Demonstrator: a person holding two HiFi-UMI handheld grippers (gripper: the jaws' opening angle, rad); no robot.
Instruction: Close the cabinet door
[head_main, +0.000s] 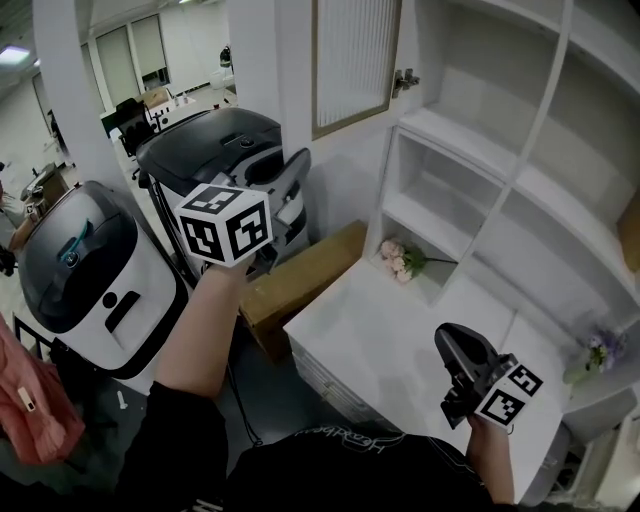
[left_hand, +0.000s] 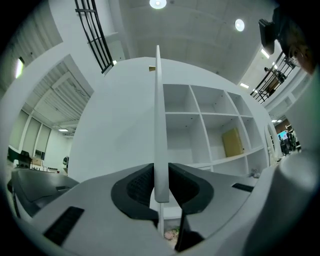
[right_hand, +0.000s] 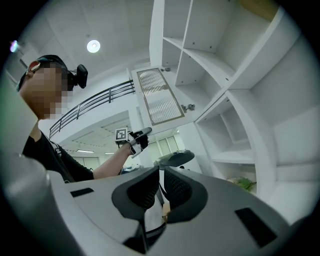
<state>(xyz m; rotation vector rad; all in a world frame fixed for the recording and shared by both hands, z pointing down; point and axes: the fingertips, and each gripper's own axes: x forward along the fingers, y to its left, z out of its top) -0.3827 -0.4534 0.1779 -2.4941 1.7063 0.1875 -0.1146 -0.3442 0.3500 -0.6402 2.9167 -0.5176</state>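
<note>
The cabinet door (head_main: 355, 60), a pale frame round a ribbed panel, stands swung open on its hinge (head_main: 405, 80) at the top of the white shelf unit (head_main: 520, 190). My left gripper (head_main: 298, 165) reaches up to the door's lower free corner. In the left gripper view the door's thin white edge (left_hand: 158, 125) runs straight up between the jaws, and the left gripper (left_hand: 161, 187) is shut on it. My right gripper (head_main: 452, 350) hovers low over the white counter (head_main: 400, 340), jaws together with nothing in them. The right gripper view shows the door (right_hand: 159, 97) and the right gripper (right_hand: 161, 177).
Pink flowers (head_main: 400, 258) lie in the lowest open compartment, and purple flowers (head_main: 600, 350) stand at the right. A brown cardboard box (head_main: 300, 280) leans beside the counter. Two black-and-white machines (head_main: 90, 270) (head_main: 215, 140) stand on the floor at the left.
</note>
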